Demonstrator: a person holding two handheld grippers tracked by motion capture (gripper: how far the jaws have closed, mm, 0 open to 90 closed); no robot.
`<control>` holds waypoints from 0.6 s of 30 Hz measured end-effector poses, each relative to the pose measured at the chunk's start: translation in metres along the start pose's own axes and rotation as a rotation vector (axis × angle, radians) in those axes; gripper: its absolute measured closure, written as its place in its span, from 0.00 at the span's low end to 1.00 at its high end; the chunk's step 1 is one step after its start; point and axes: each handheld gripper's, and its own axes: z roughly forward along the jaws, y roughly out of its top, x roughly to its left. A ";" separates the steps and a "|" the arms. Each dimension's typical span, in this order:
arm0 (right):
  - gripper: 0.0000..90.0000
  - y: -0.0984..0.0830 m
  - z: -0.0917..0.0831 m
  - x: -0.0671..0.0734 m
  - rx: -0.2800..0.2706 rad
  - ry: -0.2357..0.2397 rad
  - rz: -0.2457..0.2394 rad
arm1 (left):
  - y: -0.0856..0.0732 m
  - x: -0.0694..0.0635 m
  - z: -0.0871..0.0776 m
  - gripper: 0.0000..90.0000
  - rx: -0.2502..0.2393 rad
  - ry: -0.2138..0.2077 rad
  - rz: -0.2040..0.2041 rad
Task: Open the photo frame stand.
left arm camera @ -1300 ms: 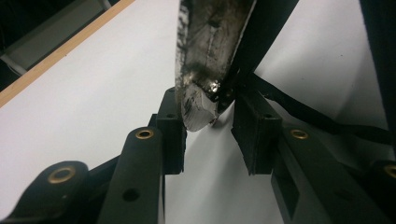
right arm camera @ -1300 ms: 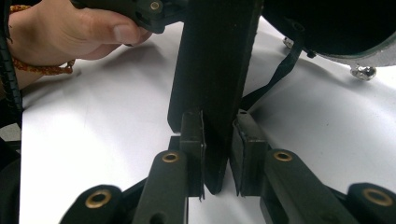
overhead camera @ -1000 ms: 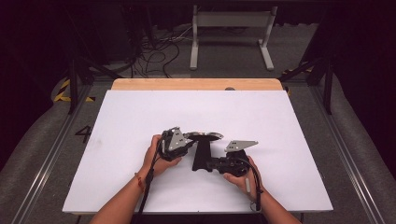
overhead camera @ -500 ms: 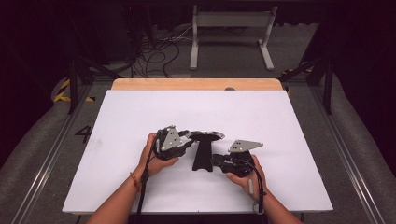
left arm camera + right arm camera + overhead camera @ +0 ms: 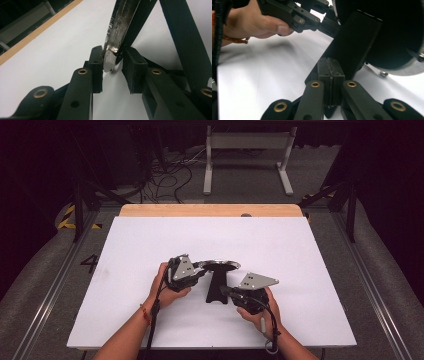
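A black stand [image 5: 216, 284] with a round, metal-rimmed disc [image 5: 220, 265] on top sits mid-table. My left gripper [image 5: 202, 269] reaches the disc from the left. In the left gripper view its jaws [image 5: 112, 66] have just been closing, and the pads now pinch the disc's silver rim [image 5: 117, 32]. My right gripper [image 5: 226, 292] points left at the stand's foot. Its jaws [image 5: 330, 72] have also just closed, and the pads meet right in front of the black upright [image 5: 354, 42]. I see nothing between them.
The white tabletop [image 5: 300, 250] has a wooden strip [image 5: 210, 210] along its far edge. Beyond it, a metal frame [image 5: 245, 150] and loose cables [image 5: 165, 175] lie on the dark floor. A hand [image 5: 257, 25] holding the left gripper shows in the right gripper view.
The right gripper has lifted slightly and its grey plate has tilted. The left hand and the stand have stayed where they were.
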 end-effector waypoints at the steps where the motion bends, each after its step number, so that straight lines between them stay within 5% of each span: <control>1: 1.00 0.001 0.004 0.004 0.004 0.000 -0.002 | 0.000 0.000 0.000 0.78 -0.001 -0.002 -0.002; 18: 1.00 0.009 0.048 0.040 0.061 -0.052 -0.109 | 0.002 -0.002 0.006 0.75 0.008 -0.001 -0.023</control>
